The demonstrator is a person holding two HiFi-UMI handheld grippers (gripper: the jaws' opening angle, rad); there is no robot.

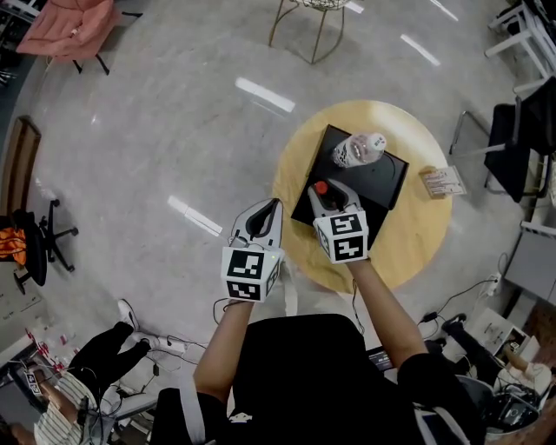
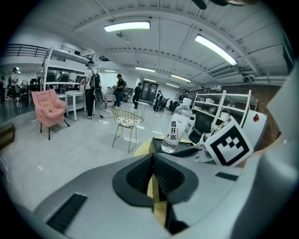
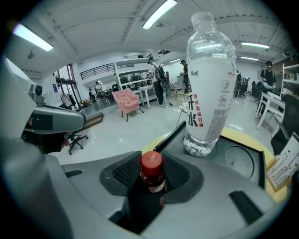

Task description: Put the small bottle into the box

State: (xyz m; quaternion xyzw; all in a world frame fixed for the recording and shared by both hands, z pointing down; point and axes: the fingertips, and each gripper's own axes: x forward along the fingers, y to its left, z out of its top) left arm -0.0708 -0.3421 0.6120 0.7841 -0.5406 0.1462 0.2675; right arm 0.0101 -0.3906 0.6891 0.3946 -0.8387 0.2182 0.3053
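The small dark bottle point(image 1: 321, 188) with a red cap point(image 3: 152, 162) is gripped between the jaws of my right gripper point(image 1: 328, 196) point(image 3: 153, 173), at the near left edge of the black box point(image 1: 384, 179) point(image 3: 243, 164). A large clear water bottle point(image 1: 358, 149) point(image 3: 209, 88) stands upright in the box, just beyond the small bottle. My left gripper point(image 1: 271, 209) point(image 2: 153, 173) hangs shut and empty off the left rim of the round yellow table point(image 1: 417, 235), beside the right gripper. From there the water bottle point(image 2: 177, 128) shows ahead.
A small printed card stack point(image 1: 441, 181) lies on the table's right side. On the floor around it stand a wire chair point(image 1: 311, 19), a pink armchair point(image 1: 74, 26) and a black office chair point(image 1: 39, 235). A seated person point(image 1: 78, 382) is at lower left.
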